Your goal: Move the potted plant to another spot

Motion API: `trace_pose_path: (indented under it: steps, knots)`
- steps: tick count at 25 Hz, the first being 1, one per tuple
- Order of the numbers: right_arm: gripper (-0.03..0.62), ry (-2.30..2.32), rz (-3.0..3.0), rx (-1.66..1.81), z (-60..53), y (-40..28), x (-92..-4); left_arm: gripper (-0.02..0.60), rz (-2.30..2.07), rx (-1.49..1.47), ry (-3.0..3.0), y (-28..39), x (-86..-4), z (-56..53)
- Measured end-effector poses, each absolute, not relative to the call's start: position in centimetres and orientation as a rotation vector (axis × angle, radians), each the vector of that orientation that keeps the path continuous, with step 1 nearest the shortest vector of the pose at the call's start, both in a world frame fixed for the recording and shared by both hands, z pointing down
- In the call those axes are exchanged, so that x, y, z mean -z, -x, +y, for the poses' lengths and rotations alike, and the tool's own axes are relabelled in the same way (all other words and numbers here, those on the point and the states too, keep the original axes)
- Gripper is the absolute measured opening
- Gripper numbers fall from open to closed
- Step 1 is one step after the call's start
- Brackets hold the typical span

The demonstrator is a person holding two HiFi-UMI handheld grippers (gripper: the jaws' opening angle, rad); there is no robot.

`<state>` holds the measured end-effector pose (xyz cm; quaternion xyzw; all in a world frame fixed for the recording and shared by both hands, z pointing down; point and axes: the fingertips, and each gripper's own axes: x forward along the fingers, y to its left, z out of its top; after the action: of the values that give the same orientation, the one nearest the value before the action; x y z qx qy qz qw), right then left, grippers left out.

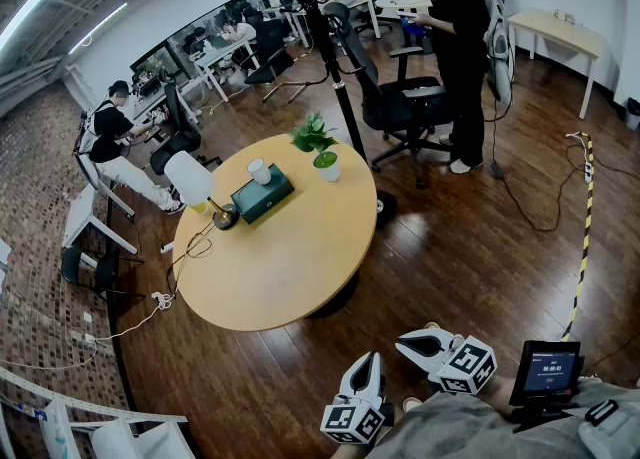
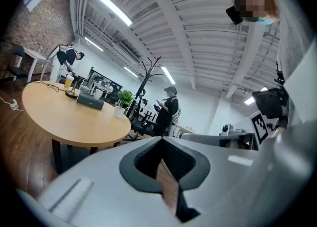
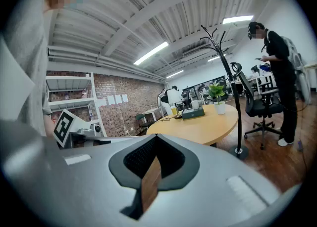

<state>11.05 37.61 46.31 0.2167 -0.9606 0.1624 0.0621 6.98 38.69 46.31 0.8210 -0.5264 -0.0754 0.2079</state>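
- Closest to the viewer, at the bottom edge of the head view, the left gripper (image 1: 363, 375) is held low in front of the person's body. Its two pale jaws are pressed together with nothing between them, and only a sliver of wooden floor shows through the seam.
- Just beside it, the right gripper (image 1: 424, 343) is posed the same way. Its jaws are closed on nothing and it aims roughly level toward the table, tipped a little downward.
- Both grippers hover over dark wooden floor (image 1: 450, 237), well apart from anything they could pick up. Judging by this, the task has not begun: no approach, no grasp and no lift has been made.
- Beyond them stands a round wooden table (image 1: 285, 277).
- On the table's left part are a lamp (image 1: 192, 181), a dark green box (image 1: 262, 194) and a white cup (image 1: 259, 171).
- The potted plant (image 1: 321, 150), green leaves in a small white pot, stands upright near the table's far edge, past the box and cup.
- What is left, in my judgement, is the whole job. The person must walk up to or round the table, open one gripper, close it on the pot, carry the pot and set it down elsewhere.
- Behind the table rise a black coat rack (image 1: 322, 42) and an office chair (image 1: 398, 97).
- Farther back, a standing person (image 1: 458, 47) is looking down at something in their hands.
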Motion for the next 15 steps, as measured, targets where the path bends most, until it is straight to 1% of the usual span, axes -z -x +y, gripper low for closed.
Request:
trace_pose_path:
  steps: [4,8,15]
  knots:
    - [0.0,-0.651,-2.91,-0.488,34.5,-10.9,-45.9,0.0,-1.477,0.197,-2.284,-6.6,-46.0,35.7]
    - [0.0,-0.618,-2.927,-0.492,27.9,-11.2,-46.4,0.002,-1.512,0.172,-2.273,-6.8,-46.7,29.1]
    - [0.0,-0.557,-2.948,-0.508,17.2,-11.2,-45.9,0.002,-1.567,0.165,-2.258,-7.1,-45.5,18.2]
